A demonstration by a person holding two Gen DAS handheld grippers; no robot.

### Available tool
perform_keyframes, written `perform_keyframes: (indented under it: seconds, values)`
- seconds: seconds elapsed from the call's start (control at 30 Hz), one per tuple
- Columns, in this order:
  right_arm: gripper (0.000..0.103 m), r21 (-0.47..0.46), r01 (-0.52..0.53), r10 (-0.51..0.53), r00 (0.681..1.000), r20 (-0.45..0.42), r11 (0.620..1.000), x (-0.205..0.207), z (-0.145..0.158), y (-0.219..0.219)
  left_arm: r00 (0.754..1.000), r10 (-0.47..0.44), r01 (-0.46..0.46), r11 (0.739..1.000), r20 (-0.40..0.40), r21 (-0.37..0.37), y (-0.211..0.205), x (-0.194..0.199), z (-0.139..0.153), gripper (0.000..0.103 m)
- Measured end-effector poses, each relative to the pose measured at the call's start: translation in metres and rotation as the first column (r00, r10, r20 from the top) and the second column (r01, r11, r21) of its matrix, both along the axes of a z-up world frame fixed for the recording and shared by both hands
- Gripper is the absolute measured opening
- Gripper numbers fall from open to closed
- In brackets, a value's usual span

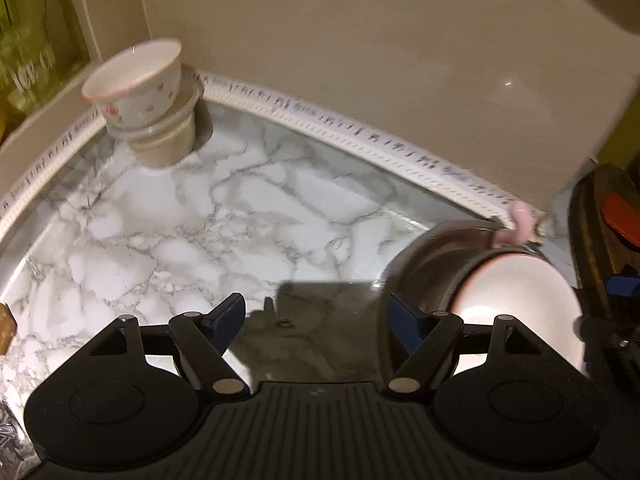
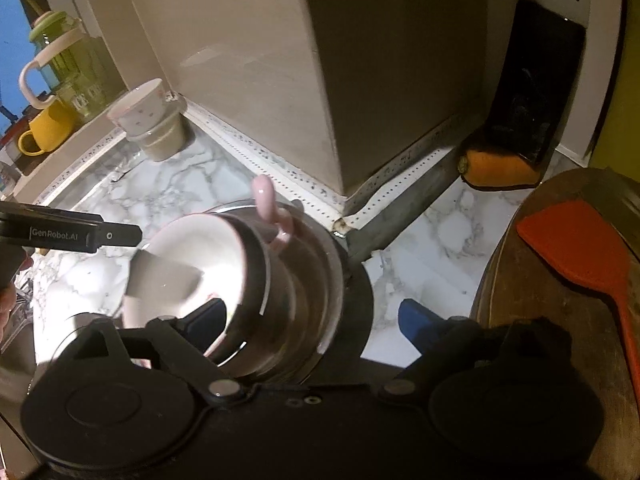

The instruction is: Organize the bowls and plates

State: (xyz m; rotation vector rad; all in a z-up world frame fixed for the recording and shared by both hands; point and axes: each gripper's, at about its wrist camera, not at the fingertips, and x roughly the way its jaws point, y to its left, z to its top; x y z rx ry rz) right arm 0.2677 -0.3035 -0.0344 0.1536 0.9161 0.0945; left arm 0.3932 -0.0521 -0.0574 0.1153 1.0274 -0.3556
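Observation:
A floral white bowl (image 1: 134, 80) sits tilted on a stack of a clear container and a beige cup (image 1: 168, 142) in the far left corner of the marble counter (image 1: 180, 232); the stack also shows in the right wrist view (image 2: 148, 120). My left gripper (image 1: 316, 320) is open and empty over the counter. My right gripper (image 2: 312, 320) is open around the rim of a steel bowl (image 2: 316, 280) that holds a white bowl with a pink handle (image 2: 192, 264). These nested bowls show at the right of the left wrist view (image 1: 516, 308).
A beige wall corner (image 2: 280, 80) juts out behind the bowls. A wooden board (image 2: 560, 280) with an orange spatula (image 2: 580, 248) lies at the right. A carrot (image 2: 500, 168) lies by a dark appliance. A yellow mug (image 2: 48, 128) and green jug (image 2: 68, 60) stand on the left ledge.

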Motion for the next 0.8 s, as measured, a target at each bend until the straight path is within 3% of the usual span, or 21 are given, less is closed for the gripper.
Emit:
perform_keyframes:
  seconds: [0.17,0.27,0.33,0.4,0.43,0.53,0.63,0.67,0.8]
  values:
    - [0.087,0.058,-0.014,0.015,1.000,-0.025,0.998,0.013,-0.006,-0.006,0.999,-0.014,0.012,0.999,-0.041,-0.034,0.005,0.011,-0.010,0.076]
    - [0.081,0.142,0.001,0.007,0.998,-0.055,0.990,0.018,-0.008,-0.017,0.997,-0.025,0.019,0.997,-0.079,-0.072,0.007,0.017,-0.015,0.058]
    - [0.081,0.187,0.021,-0.008,0.998,-0.069,0.982,0.021,-0.011,-0.024,0.995,-0.030,0.022,0.997,-0.100,-0.080,0.007,0.018,-0.020,0.054]
    - [0.067,0.230,0.045,-0.027,0.996,-0.081,0.972,0.021,-0.008,-0.030,0.993,-0.038,0.026,0.995,-0.114,-0.098,0.009,0.018,-0.023,0.049]
    - [0.065,0.257,0.054,-0.039,0.997,-0.064,0.965,0.019,-0.003,-0.033,0.992,-0.044,0.032,0.994,-0.119,-0.105,0.010,0.017,-0.025,0.048]
    - [0.065,0.208,0.057,-0.050,0.998,-0.038,0.976,0.017,0.006,-0.035,0.989,-0.050,0.034,0.993,-0.138,-0.117,0.009,0.019,-0.029,0.045]
    - [0.062,0.174,0.069,-0.053,0.994,-0.095,0.982,0.023,-0.006,-0.035,0.989,-0.054,0.036,0.991,-0.141,-0.132,0.007,0.019,-0.028,0.037]
    - [0.058,0.163,0.071,-0.054,0.992,-0.110,0.984,0.025,-0.011,-0.034,0.989,-0.051,0.032,0.990,-0.139,-0.137,0.008,0.019,-0.027,0.037]
    - [0.056,0.165,0.088,-0.066,0.989,-0.133,0.982,0.028,-0.023,-0.034,0.988,-0.047,0.024,0.988,-0.147,-0.152,0.011,0.020,-0.025,0.037]
